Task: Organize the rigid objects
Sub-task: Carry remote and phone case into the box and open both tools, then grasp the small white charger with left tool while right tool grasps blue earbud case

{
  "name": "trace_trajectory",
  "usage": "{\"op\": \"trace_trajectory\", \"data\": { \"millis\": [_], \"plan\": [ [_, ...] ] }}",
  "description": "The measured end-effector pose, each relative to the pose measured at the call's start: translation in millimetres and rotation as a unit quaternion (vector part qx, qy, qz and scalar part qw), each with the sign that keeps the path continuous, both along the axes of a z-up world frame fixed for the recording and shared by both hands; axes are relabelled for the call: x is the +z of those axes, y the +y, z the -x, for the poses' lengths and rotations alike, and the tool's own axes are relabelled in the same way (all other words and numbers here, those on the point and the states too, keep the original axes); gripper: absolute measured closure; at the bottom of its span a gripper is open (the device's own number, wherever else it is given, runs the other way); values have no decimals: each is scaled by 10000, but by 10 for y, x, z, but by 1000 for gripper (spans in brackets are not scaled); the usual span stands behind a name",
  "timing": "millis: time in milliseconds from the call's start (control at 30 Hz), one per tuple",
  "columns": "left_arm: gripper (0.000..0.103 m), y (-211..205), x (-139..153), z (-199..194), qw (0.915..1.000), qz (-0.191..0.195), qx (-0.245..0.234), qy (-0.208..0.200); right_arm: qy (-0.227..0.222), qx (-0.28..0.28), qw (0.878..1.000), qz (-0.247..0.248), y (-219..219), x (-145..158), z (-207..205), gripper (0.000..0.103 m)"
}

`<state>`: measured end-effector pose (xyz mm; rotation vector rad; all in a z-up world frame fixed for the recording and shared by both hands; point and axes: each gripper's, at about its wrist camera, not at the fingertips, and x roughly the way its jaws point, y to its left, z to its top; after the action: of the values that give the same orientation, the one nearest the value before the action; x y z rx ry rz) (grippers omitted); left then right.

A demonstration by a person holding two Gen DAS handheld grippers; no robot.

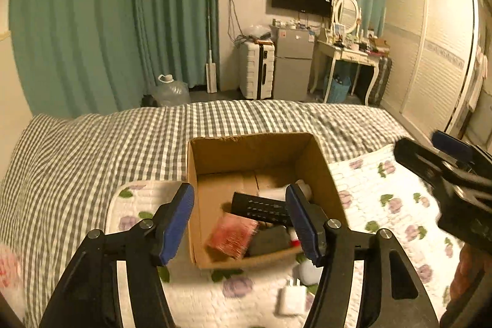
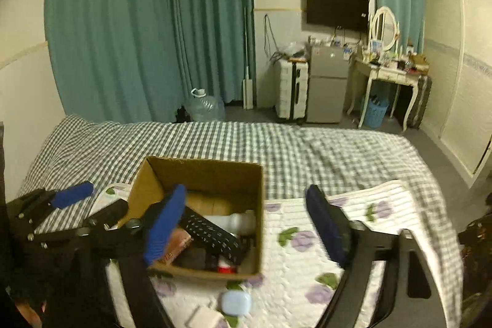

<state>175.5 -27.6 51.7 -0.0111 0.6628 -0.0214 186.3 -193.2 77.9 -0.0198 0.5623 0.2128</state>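
Left wrist view, cardboard box (image 1: 258,149) contents blurred, charger (image 1: 292,298) partly hidden, both jaws apart, empty.

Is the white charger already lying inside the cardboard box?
No. In the left wrist view the white charger lies on the flowered quilt, outside the near wall of the cardboard box.
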Motion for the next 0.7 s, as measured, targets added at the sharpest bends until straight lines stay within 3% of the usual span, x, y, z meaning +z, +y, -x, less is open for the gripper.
{"op": "trace_trajectory", "data": {
  "millis": [167, 300, 533, 700],
  "plan": [
    [38, -49, 22, 317, 9997, 177, 148, -122, -50, 46, 10000, 46, -238, 105, 371, 6],
    [37, -175, -178, 478, 9994, 8, 330, -60, 3, 85, 9999, 98, -391, -85, 549, 6],
    [37, -314, -911, 600, 9980, -81, 493, 395, 138, 211, 9995, 197, -595, -761, 660, 6],
    [37, -501, -1484, 620, 9954, -131, 335, 889, 642, 305, 9972, 250, -641, -1367, 585, 6]
  ]
}}
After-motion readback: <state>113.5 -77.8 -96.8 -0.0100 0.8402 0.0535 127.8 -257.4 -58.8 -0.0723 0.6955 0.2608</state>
